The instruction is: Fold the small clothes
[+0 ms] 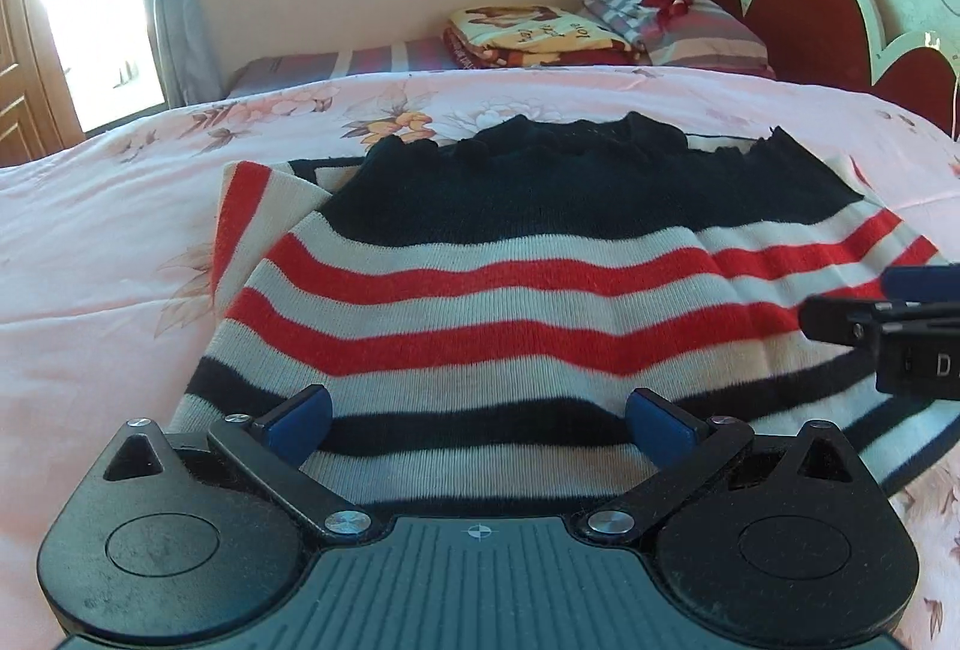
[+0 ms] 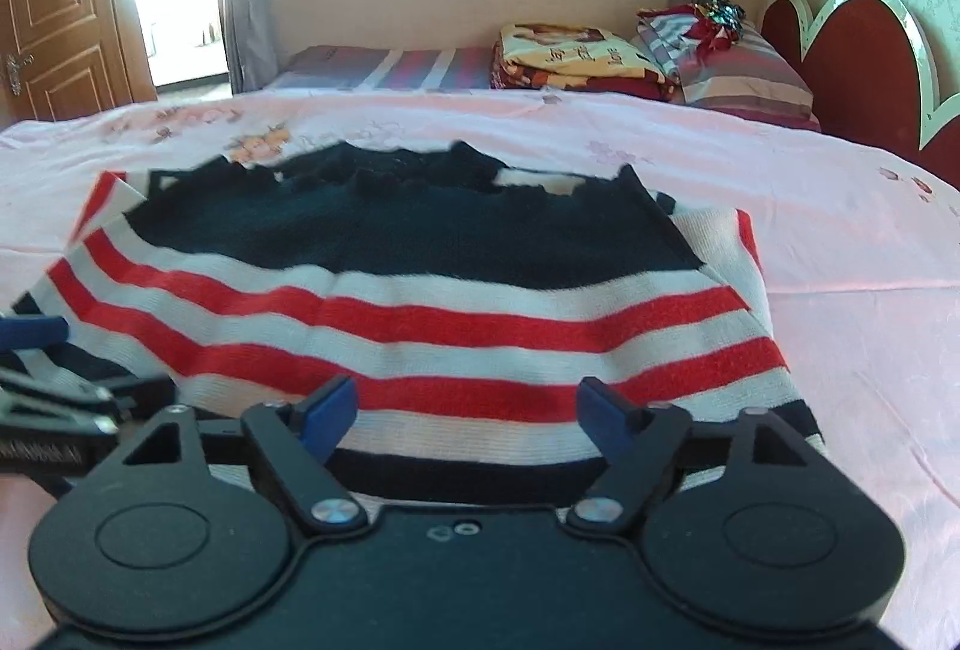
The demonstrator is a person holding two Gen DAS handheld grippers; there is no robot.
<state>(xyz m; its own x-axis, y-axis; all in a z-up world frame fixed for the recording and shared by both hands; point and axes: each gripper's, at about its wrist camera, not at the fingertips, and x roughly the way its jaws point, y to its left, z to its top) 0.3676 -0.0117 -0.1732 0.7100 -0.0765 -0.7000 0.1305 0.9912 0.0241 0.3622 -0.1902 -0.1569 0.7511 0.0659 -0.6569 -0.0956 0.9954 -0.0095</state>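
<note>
A small knit sweater (image 1: 510,254) with red, white and dark navy stripes and a dark upper part lies flat on the pink bed; it also shows in the right wrist view (image 2: 420,302). Its sleeves look folded in at the sides. My left gripper (image 1: 479,419) is open, its blue pads just above the sweater's near hem on the left side. My right gripper (image 2: 465,413) is open over the near hem on the right side. Each gripper shows at the edge of the other's view: the right gripper (image 1: 888,326) and the left gripper (image 2: 42,350).
A pink floral bedspread (image 1: 108,230) covers the bed all round the sweater. A folded blanket (image 1: 528,32) and striped pillows (image 1: 690,26) lie at the far side under the window. A red scalloped headboard (image 1: 810,2) stands at the right. A wooden door (image 2: 54,8) is at the left.
</note>
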